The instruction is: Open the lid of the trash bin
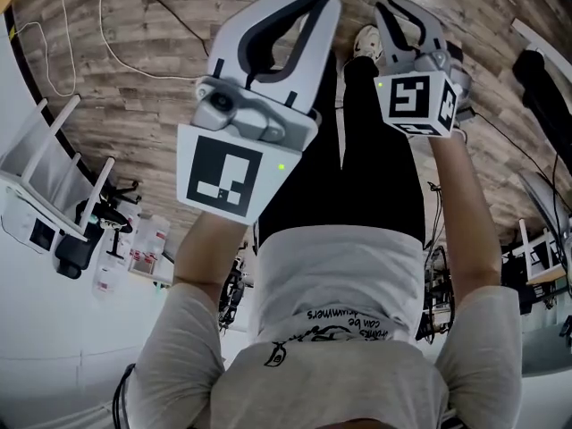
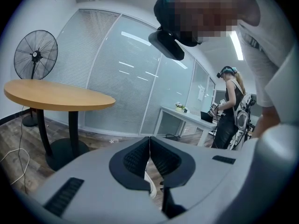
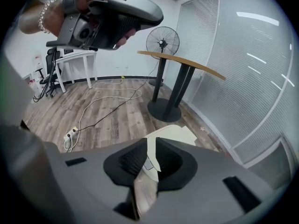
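Right up close, the left gripper (image 2: 149, 140) has its ribbed pads pressed together at the tips with nothing between them. Its own view shows only a sliver of a white shoe (image 2: 149, 185) through the hollow below them, the rest being covered by the grey body. The right gripper (image 3: 150, 143) stands a little spread, with a narrow slit between its pads and nothing pinched there. Through and above that slit lies the trash bin (image 3: 172, 133), a pale cream top on the wooden floor (image 3: 107, 120) just beyond the jaws and near the foot of the round table (image 3: 187, 65). Its near part is hidden by the jaws, and whether the lid is shut cannot be made out. The head view gives the marker cubes, the arms and the legs, but of the bin at most a pale rim cut off at the top edge, too little to be sure. A cable (image 3: 80, 115) trails over the boards, and a fan (image 3: 162, 41) stands behind the table. Only the left gripper view shows the glass wall (image 2: 121, 87) with blinds and, far off, a second person (image 2: 229, 111) at a white desk
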{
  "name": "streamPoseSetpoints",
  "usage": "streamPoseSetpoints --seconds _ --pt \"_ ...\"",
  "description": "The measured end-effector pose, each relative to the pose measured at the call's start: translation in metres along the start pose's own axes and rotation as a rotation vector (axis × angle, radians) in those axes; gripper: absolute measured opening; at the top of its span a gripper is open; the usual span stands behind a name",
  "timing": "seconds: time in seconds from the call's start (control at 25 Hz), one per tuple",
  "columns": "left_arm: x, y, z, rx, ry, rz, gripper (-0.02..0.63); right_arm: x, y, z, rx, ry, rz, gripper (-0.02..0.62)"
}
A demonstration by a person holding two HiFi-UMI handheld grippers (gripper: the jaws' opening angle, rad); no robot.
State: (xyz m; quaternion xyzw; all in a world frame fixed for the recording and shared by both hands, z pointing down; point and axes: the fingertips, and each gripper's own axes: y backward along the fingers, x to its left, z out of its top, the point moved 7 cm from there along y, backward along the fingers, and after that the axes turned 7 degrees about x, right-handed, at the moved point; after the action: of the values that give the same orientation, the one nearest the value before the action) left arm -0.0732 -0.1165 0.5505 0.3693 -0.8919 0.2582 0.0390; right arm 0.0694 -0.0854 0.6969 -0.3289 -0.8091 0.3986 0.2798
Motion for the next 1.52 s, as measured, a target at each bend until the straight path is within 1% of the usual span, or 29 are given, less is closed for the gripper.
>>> streamPoseSetpoints --seconds 0.48,0.72,1.12,1.4,1.52 --pt "0.016 -0.014 -0.012 0.0 0.02 0.01 0.021 0.011 -0.085 -0.043 0.125 0.118 0.023 0.064" --pt "0.024 -0.018 -0.016 0.005 0.032 0.016 0.021 0.021 -0.118 -0.06 0.198 0.167 0.053 0.072" --pt "0.034 -0.021 -0.024 0.017 0.047 0.023 0.021 0.034 -0.156 -0.084 0.299 0.24 0.08 0.086" --pt "0.04 -0.019 -0.029 0.025 0.064 0.028 0.021 0.038 -0.17 -0.086 0.324 0.292 0.099 0.097" --pt "0.041 -0.019 -0.03 0.027 0.068 0.027 0.021 0.039 -0.174 -0.087 0.333 0.311 0.095 0.091"
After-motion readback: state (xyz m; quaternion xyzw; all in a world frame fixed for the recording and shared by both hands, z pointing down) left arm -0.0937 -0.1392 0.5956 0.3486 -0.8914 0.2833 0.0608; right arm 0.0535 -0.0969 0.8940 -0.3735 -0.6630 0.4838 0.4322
